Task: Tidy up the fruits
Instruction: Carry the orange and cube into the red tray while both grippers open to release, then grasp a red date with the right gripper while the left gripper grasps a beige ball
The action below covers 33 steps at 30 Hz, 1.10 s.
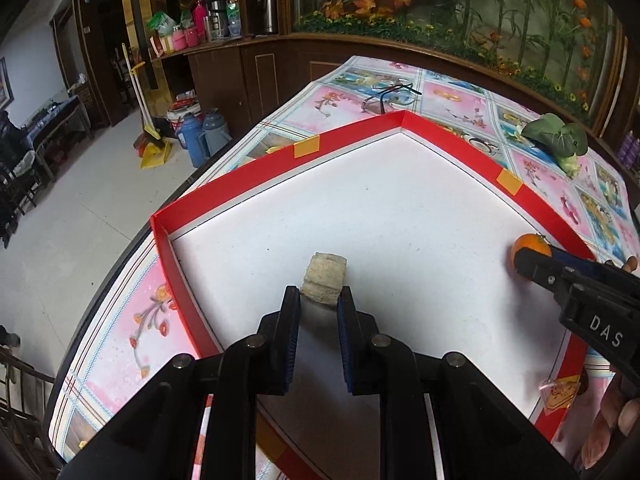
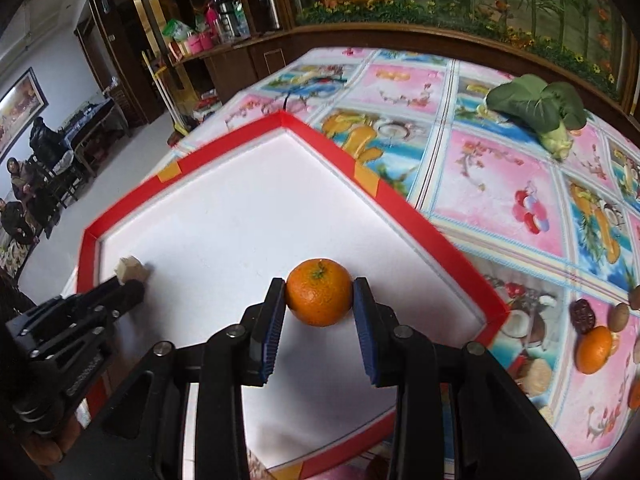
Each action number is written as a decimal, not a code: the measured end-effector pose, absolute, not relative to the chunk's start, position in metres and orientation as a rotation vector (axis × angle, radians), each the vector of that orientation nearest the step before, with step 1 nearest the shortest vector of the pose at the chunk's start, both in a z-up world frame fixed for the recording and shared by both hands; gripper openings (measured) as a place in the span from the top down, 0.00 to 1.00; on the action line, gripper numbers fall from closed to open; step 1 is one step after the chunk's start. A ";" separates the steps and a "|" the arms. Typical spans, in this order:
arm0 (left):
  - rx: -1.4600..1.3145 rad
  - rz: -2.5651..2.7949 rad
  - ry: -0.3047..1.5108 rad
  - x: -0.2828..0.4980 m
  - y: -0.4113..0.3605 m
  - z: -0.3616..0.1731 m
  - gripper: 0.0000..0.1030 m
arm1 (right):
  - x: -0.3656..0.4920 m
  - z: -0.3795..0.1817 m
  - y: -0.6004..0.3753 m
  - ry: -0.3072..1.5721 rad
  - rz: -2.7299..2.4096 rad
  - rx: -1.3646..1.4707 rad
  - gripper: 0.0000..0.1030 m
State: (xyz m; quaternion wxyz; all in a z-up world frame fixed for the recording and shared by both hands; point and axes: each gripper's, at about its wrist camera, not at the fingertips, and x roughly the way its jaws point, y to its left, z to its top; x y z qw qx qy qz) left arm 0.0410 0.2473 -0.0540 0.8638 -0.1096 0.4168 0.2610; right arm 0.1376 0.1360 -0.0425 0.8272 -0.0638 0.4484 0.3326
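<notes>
A red-rimmed tray (image 1: 360, 130) (image 2: 224, 148) with a white floor lies on the flowered tablecloth. My left gripper (image 1: 319, 295) is shut on a beige, rough-sided chunk (image 1: 325, 274), low over the tray's left part near the rim. The right wrist view shows that chunk (image 2: 129, 267) at the left gripper (image 2: 130, 283). My right gripper (image 2: 319, 286) is shut on an orange tangerine (image 2: 319, 300) with a green stem, low over the tray's right part. In the left wrist view the tangerine (image 1: 530, 243) shows beyond the right gripper (image 1: 528, 266).
A leafy green vegetable (image 1: 558, 138) (image 2: 540, 108) lies on the cloth beyond the tray. Right of the tray sit another tangerine (image 2: 595, 350), a dark red date (image 2: 583, 314) and a brown nut (image 2: 619, 316). Spectacles (image 1: 390, 96) lie behind the tray. The table edge runs along the left.
</notes>
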 end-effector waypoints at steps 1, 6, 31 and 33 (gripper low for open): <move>-0.217 0.557 0.871 0.039 0.246 -0.055 0.83 | 0.137 -0.042 0.136 0.947 0.707 -0.140 0.65; -0.211 0.633 0.860 0.020 0.237 -0.057 0.84 | 0.133 -0.042 0.137 0.951 0.740 -0.157 0.65; -0.339 0.669 0.569 -0.040 0.204 0.012 0.14 | 0.089 0.037 0.011 0.654 0.691 0.044 0.00; -0.331 0.635 0.538 -0.038 0.188 0.015 0.14 | 0.080 0.040 -0.030 0.623 0.597 0.057 0.00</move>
